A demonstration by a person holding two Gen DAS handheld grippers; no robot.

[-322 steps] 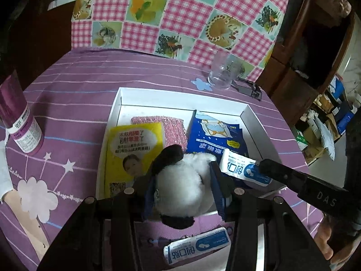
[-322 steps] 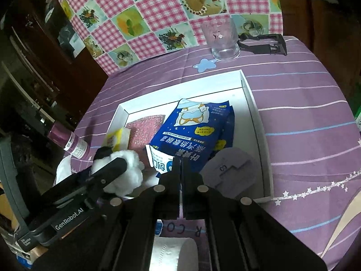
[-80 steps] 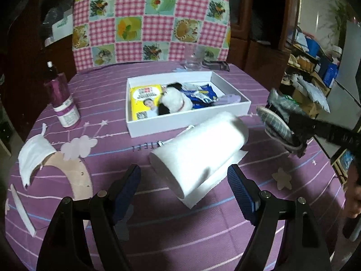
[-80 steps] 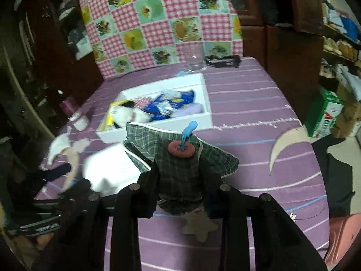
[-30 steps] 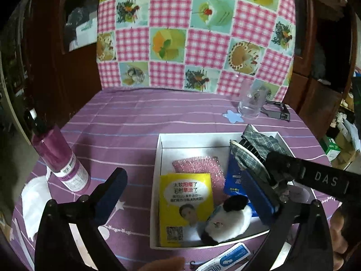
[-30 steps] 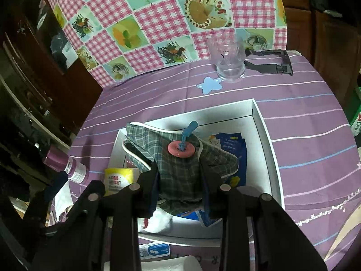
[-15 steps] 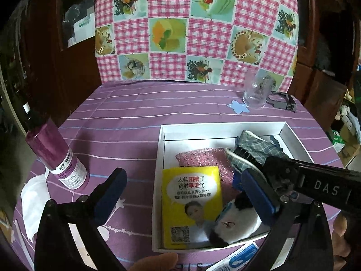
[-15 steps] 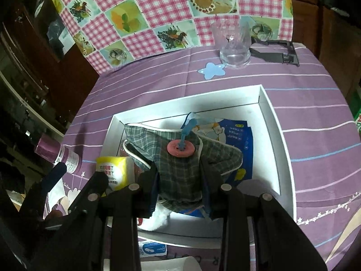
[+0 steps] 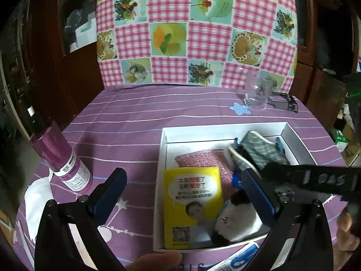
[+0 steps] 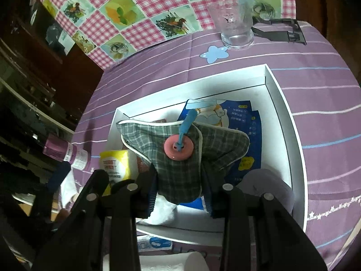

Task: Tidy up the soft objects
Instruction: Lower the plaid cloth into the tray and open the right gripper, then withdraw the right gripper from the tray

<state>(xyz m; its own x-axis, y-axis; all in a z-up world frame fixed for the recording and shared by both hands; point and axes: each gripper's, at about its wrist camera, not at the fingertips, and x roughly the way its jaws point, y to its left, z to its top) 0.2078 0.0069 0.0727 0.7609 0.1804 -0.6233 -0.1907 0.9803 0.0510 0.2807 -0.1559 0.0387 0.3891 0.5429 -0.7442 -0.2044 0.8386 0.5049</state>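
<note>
With the plaid cloth pouch (image 10: 180, 158) inside the white box (image 10: 279, 103) over the blue packet (image 10: 243, 122), right gripper (image 10: 180, 194) fingers, just opening around it, should release fully before withdrawing upward; left gripper (image 9: 182, 194) fingers stand empty.

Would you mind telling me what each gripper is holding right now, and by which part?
The right gripper holds the green plaid fabric piece by its lower end, jaws just easing open. The left gripper is open, empty.
</note>
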